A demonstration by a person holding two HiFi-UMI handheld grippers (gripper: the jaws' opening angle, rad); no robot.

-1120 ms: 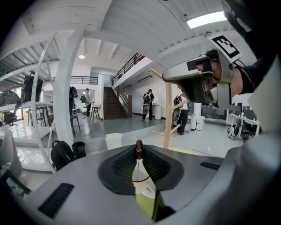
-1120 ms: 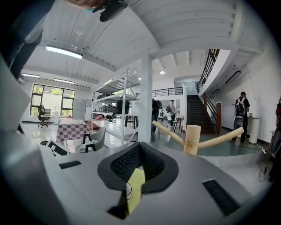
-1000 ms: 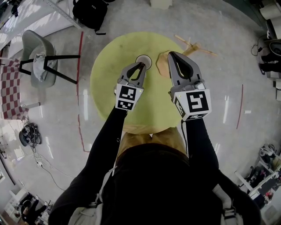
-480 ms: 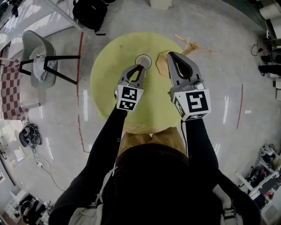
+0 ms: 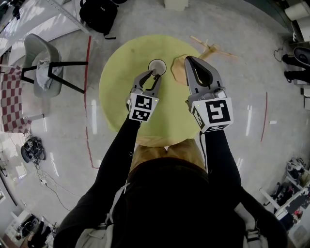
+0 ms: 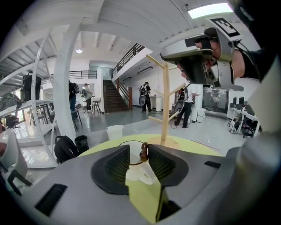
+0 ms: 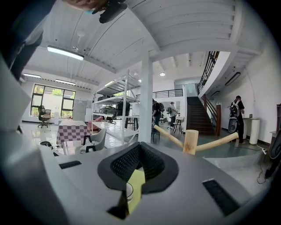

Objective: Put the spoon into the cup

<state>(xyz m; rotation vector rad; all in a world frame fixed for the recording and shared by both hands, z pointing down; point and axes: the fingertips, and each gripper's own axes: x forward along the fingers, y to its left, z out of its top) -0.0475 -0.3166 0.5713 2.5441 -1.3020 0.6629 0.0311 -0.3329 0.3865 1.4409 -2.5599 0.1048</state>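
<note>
A white cup (image 5: 157,66) with a dark rim stands on the round yellow table (image 5: 121,87). My left gripper (image 5: 154,75) is right at its near side. In the left gripper view the cup (image 6: 131,163) lies just beyond the jaws, and the brown beaded end of the spoon (image 6: 143,152) stands upright between them over the cup, close to the right-hand pad. The left gripper (image 6: 139,147) has its jaws opening, with a clear gap on the spoon's left. My right gripper (image 5: 187,59) hovers to the right, fingertips together and empty (image 7: 139,146).
A wooden branch rack (image 5: 212,49) stands at the table's far right, its base (image 5: 178,69) beside my right gripper. A grey chair (image 5: 46,63) and a black backpack (image 5: 100,14) sit on the floor to the left. People walk far off in the hall (image 6: 145,94).
The left gripper's jaws have spread apart from the spoon handle. Both hands stay almost where they were.
</note>
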